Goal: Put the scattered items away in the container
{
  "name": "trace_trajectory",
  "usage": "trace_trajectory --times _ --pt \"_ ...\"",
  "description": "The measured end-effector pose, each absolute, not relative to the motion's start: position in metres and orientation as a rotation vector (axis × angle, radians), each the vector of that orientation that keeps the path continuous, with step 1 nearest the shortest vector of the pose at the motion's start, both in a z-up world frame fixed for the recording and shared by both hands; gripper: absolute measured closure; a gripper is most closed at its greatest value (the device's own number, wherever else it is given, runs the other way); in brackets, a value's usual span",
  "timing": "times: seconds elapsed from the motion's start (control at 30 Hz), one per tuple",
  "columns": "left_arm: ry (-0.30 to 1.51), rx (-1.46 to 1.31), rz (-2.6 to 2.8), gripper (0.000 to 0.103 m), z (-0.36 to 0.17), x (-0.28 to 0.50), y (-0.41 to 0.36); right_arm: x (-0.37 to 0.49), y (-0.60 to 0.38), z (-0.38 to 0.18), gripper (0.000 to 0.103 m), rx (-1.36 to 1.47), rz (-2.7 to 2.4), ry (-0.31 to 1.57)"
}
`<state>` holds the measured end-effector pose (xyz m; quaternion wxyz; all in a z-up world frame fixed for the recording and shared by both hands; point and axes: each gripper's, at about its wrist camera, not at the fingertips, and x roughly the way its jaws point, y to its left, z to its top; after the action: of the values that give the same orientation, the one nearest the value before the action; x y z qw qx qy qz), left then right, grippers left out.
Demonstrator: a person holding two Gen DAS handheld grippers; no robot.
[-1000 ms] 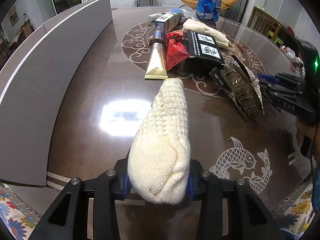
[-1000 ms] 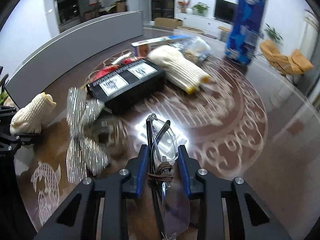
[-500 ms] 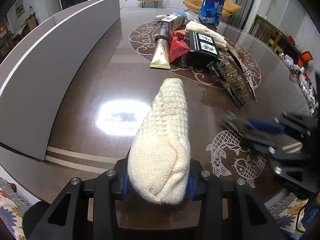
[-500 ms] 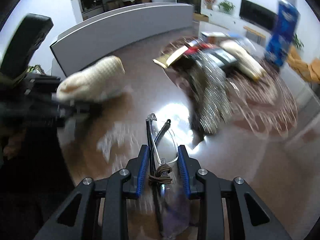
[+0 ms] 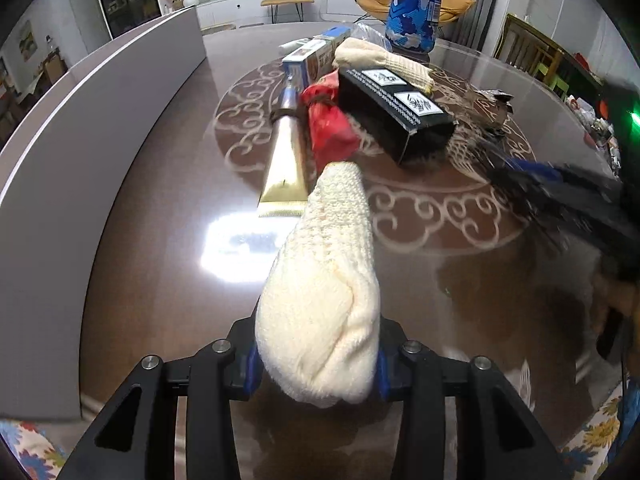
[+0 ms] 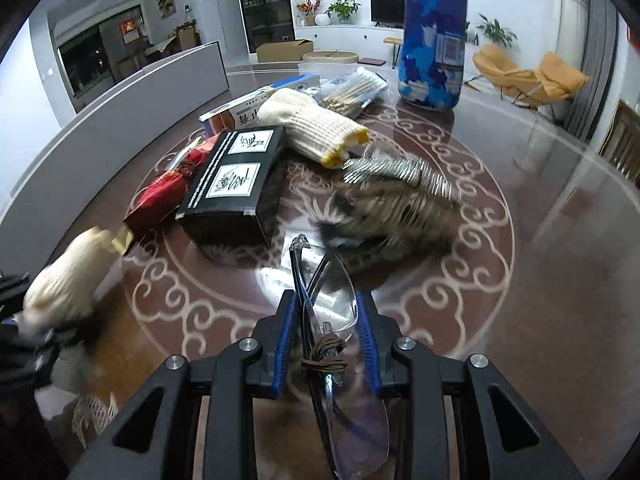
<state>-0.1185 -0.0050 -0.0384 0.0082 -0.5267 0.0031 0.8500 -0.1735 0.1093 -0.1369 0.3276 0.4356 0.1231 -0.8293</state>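
My left gripper [image 5: 316,360] is shut on a cream knitted sock [image 5: 328,264] that sticks out forward above the brown table [image 5: 160,260]; its jaws are opening, and the sock still fills the gap. In the right wrist view the sock [image 6: 68,280] shows at the lower left. My right gripper [image 6: 326,320] grips clear glasses [image 6: 352,420] tied with a brown cord; its jaws are opening, with the frame still against the pads. Its blurred shape [image 5: 560,192] reaches in from the right.
A pile lies ahead: black box [image 6: 236,184], red pouch [image 5: 328,128], gold tube [image 5: 286,168], yellow-cuffed work glove [image 6: 316,128], silvery comb-like clip [image 6: 400,196], blue-white carton [image 5: 308,60]. A tall blue cylinder [image 6: 434,36] stands behind. A grey curved panel [image 5: 80,140] borders the left.
The left gripper drew back from the pile, then came close to it again, sock still in it. The right gripper swung toward the left hand and back to face the pile, holding the glasses.
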Motion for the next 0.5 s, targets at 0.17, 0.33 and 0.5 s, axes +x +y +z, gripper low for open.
trace_trajectory --times 0.17,0.33,0.5 --pt "-0.005 -1.662 2.673 0.003 -0.048 -0.122 -0.009 -0.141 0.121 -0.142 0.015 1.121 -2.136 0.426" --pt "-0.013 -1.619 2.712 0.0 -0.051 -0.115 -0.013 -0.13 0.133 -0.145 0.005 1.097 -2.142 0.453" --pt "-0.024 -1.609 2.726 0.0 -0.051 -0.116 -0.012 -0.147 0.127 -0.152 0.0 1.117 -2.136 0.457"
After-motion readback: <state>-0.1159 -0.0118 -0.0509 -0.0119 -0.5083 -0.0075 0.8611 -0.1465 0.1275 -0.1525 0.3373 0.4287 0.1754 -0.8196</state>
